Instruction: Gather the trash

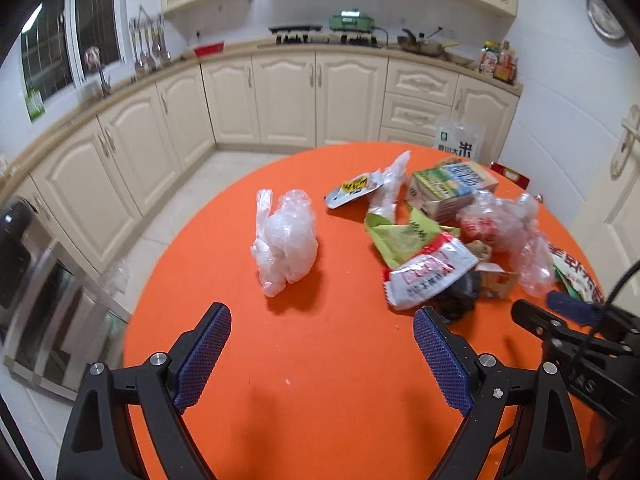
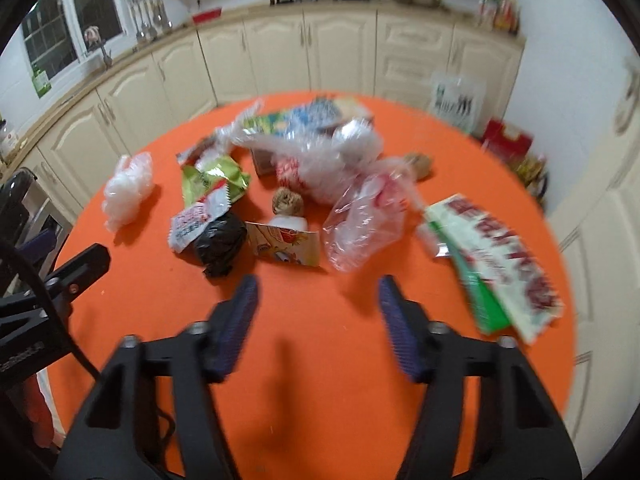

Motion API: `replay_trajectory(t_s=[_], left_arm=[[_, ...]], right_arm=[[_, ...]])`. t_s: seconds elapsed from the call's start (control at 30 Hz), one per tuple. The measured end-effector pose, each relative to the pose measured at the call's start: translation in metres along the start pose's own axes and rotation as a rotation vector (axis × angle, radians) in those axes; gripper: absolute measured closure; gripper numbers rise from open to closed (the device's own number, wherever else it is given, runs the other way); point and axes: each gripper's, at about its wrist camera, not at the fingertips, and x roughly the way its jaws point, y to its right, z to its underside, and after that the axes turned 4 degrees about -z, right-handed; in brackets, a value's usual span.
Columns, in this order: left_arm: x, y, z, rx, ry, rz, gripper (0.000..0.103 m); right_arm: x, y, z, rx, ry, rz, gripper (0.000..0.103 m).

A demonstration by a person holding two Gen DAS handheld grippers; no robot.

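Trash lies on a round orange table [image 1: 320, 360]. A crumpled white plastic bag [image 1: 286, 246] sits alone, ahead of my left gripper [image 1: 322, 312], which is open and holds nothing. To its right is a heap: a white-and-red wrapper [image 1: 430, 276], a green wrapper [image 1: 400, 236], a carton [image 1: 452, 188] and a clear bag [image 1: 504, 224]. My right gripper [image 2: 318, 282] hangs open and empty above bare cloth. Just beyond it lie a black bag [image 2: 220, 244], a printed card pack [image 2: 288, 244] and a clear bag [image 2: 364, 220]. A flat green-and-red packet [image 2: 500, 264] lies to its right.
Cream kitchen cabinets [image 1: 280, 100] curve behind the table. A rice sack [image 1: 460, 140] and a red box [image 2: 508, 144] stand on the floor past the far edge. A metal appliance [image 1: 48, 300] stands left of the table. A door [image 1: 624, 200] is at the right.
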Motion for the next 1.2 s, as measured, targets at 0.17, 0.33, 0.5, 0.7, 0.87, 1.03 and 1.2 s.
replay_trajectory(t_s=[0.17, 0.33, 0.5, 0.7, 0.87, 1.03, 1.2], left_arm=[[0.028, -0.020, -0.009, -0.043, -0.046, 0.044, 0.013], [0.044, -0.027, -0.013, -0.053, -0.073, 0.034, 0.013], [0.054, -0.022, -0.016, -0.036, -0.100, 0.022, 0.013], [0.042, 0.001, -0.021, 0.004, -0.068, 0.025, 0.013], [0.041, 0.027, -0.025, 0.045, -0.053, 0.042, 0.013], [0.059, 0.049, -0.025, 0.108, -0.076, 0.000, 0.013], [0.075, 0.053, -0.026, 0.121, -0.084, 0.030, 0.013]], right_arm=[[0.023, 0.000, -0.010, 0.001, -0.031, -0.007, 0.055], [0.037, -0.010, -0.019, -0.040, -0.035, 0.002, 0.050], [0.038, -0.016, -0.020, -0.055, -0.009, -0.007, 0.076], [0.021, -0.006, -0.004, -0.048, -0.004, -0.046, 0.080], [0.003, 0.012, 0.012, -0.066, -0.025, -0.018, 0.081], [-0.001, 0.024, 0.021, -0.054, -0.016, 0.001, 0.079], [0.006, 0.019, 0.019, -0.020, 0.026, 0.043, 0.067]])
